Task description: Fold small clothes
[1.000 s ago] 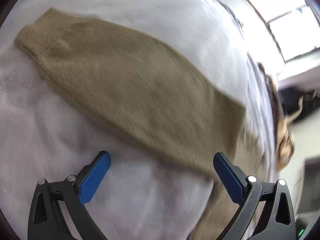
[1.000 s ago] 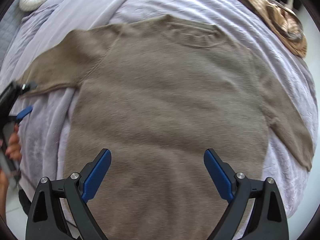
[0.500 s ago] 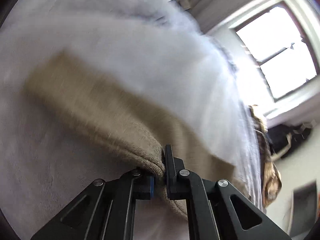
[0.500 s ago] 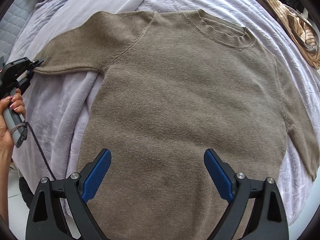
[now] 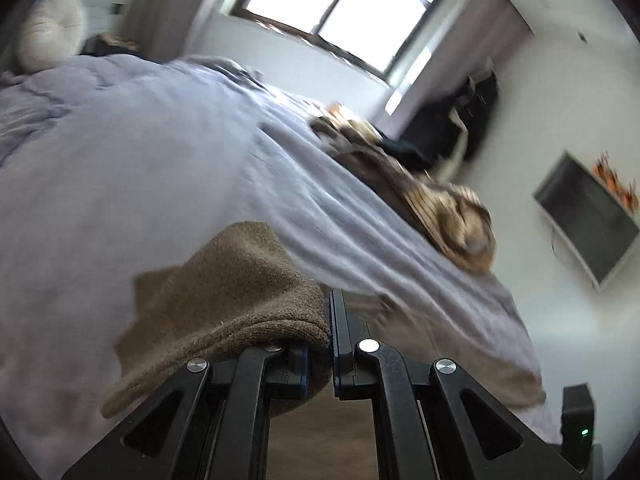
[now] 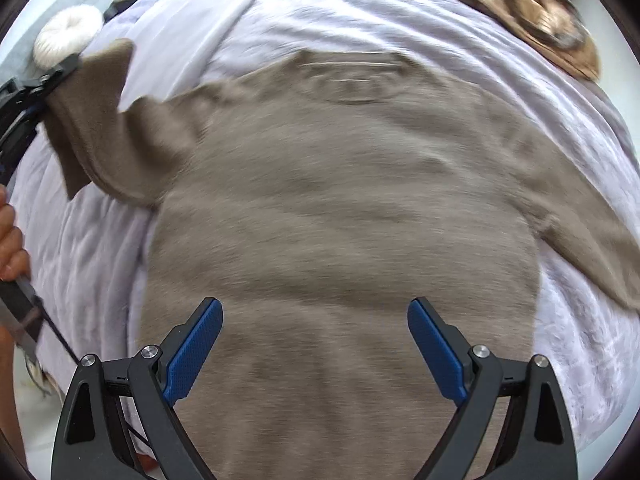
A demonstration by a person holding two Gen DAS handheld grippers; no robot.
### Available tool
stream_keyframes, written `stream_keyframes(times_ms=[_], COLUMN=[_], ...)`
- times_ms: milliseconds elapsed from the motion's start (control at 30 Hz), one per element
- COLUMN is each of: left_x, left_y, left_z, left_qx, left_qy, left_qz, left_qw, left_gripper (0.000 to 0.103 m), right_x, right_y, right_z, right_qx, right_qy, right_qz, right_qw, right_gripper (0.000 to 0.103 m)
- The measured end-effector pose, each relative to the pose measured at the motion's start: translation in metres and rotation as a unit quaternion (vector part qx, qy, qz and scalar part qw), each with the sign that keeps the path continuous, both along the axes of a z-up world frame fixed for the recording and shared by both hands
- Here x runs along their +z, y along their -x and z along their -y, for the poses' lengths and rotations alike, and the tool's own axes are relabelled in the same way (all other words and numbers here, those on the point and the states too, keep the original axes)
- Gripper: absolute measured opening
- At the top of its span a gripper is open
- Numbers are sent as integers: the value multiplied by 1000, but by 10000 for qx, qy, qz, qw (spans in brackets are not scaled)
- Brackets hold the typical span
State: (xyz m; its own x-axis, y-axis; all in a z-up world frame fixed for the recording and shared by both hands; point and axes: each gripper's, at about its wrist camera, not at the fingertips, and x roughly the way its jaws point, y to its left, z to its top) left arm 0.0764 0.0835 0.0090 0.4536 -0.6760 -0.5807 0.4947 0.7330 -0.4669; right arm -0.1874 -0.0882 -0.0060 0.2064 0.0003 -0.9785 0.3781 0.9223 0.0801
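While the right gripper point(image 6: 315, 350) hangs over the lower body of the taupe knit sweater point(image 6: 340, 220), its blue-padded jaws stand wide apart with nothing between them, only the blurred knit below. That sweater lies flat, front up, on a pale lilac bedspread point(image 6: 580, 344), its ribbed neckline point(image 6: 352, 80) toward the far side and its right-hand sleeve point(image 6: 592, 240) stretched out along the bed.

On the left of the right wrist view, the other sleeve point(image 6: 104, 128) is lifted off the bedspread and bent upward, its cuff end pinched in the left gripper point(image 6: 56, 76), whose handle is held by a person's hand point(image 6: 10, 248) at the frame edge. From the left wrist view that same cuff point(image 5: 240, 304) shows bunched and draped over the left finger, the fabric clamped between the two closed jaws of the left gripper point(image 5: 330, 340). The knit hangs slack below the grip, clear of the bedspread point(image 5: 120, 184).

Farther back, a brown and tan patterned cloth point(image 5: 448, 216) lies heaped at the bed's far edge, and a round white cushion point(image 5: 48, 32) sits near the head of the bed. Beyond these a bright window point(image 5: 344, 4) fills the wall, dark bags point(image 5: 452, 120) are near the corner, and a flat dark screen point(image 5: 588, 216) hangs on the right-hand wall. Motion blur softens most of both views.
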Motion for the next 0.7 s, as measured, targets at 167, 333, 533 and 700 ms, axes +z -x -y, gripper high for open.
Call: stream_keyframes(times_ms=[167, 333, 533, 700], left_x=[-48, -86, -65, -64], left_y=[24, 46, 55, 41], left_z=[97, 133, 102, 23], left_qx=[-659, -743, -465, 395], left_qy=[-887, -1898, -2266, -2526], left_qz=[-323, -213, -53, -341], left_qw=[9934, 9788, 9729, 9662], left_gripper=[9, 94, 98, 98], right_x=[-10, -28, -31, -14], right_y=[28, 55, 48, -14], right_z=[55, 95, 110, 73], right_qx=[-624, -995, -905, 326], right_qy=[19, -11, 103, 583], right_qz=[-65, -234, -175, 402], right_qw=[9980, 9948, 9957, 9970], right_gripper=[95, 95, 95, 95])
